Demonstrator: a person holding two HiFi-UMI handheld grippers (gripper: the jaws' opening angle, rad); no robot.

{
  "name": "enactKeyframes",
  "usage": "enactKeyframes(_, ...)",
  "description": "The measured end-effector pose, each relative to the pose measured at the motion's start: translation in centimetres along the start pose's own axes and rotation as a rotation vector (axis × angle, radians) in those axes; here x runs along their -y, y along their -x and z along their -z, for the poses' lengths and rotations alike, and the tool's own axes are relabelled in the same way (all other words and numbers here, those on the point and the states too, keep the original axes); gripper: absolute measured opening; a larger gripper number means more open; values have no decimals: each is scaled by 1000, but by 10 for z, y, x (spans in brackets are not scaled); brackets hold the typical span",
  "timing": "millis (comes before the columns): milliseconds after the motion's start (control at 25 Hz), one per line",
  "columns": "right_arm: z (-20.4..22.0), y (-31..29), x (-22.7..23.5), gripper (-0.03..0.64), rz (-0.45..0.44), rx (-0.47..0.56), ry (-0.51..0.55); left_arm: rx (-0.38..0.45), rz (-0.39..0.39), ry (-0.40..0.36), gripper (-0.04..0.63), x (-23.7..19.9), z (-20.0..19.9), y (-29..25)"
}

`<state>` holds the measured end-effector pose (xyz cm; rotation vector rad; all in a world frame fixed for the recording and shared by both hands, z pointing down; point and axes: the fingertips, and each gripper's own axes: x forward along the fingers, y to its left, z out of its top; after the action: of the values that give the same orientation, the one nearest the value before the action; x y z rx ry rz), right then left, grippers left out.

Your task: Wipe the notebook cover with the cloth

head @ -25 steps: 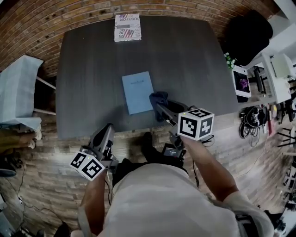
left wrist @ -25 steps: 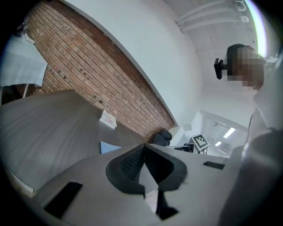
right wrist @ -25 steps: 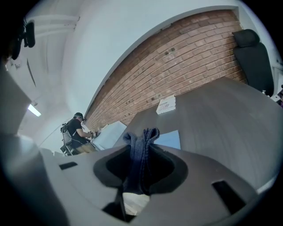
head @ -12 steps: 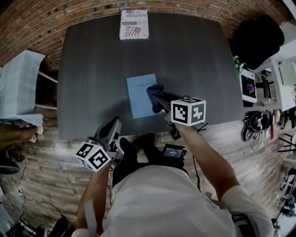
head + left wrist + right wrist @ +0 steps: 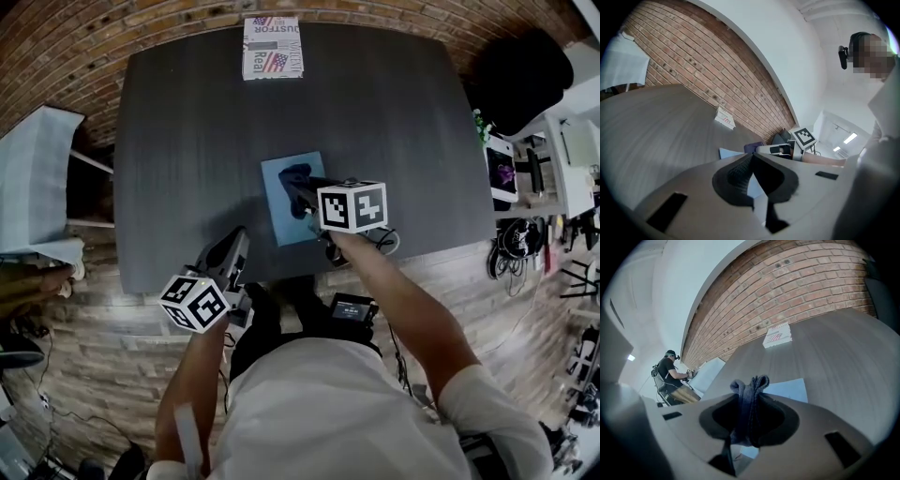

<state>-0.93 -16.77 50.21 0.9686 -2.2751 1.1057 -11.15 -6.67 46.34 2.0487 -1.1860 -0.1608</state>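
My right gripper (image 5: pixel 302 193) clamps the cloth (image 5: pixel 293 174) over the notebook (image 5: pixel 277 217); left gripper (image 5: pixel 239 242) clenched, empty. I judge flat, even strokes across the whole cover best.

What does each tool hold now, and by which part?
The right tool grips the dark cloth by a bunched fold, whose end sticks out past the tips. The left tool is shut on nothing.
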Motion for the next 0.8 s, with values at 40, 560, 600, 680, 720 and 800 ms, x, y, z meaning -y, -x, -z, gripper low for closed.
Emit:
enactKeyframes(40,0,-6,0,115,4,-5,-5,-4,-2,0,8,-3,0,-3)
enactKeyframes(560,-13,-80,-17,115,-27,-65,-13,-48,29,-15,8,-10,-2,-34)
enactKeyframes(600,-13,-85,-19,115,-38,-74,-18,-47,30,-14,8,-10,-4,-34)
enactKeyframes(680,-11,-95,-22,115,-58,-96,-42,-46,26,-12,8,-12,-6,-33)
enactKeyframes(720,-9,-100,-21,115,-60,-107,-57,-46,22,-11,8,-13,-6,-32)
enactKeyframes(800,-3,-106,-11,115,-43,-131,-76,-48,16,-6,8,-13,-5,-32)
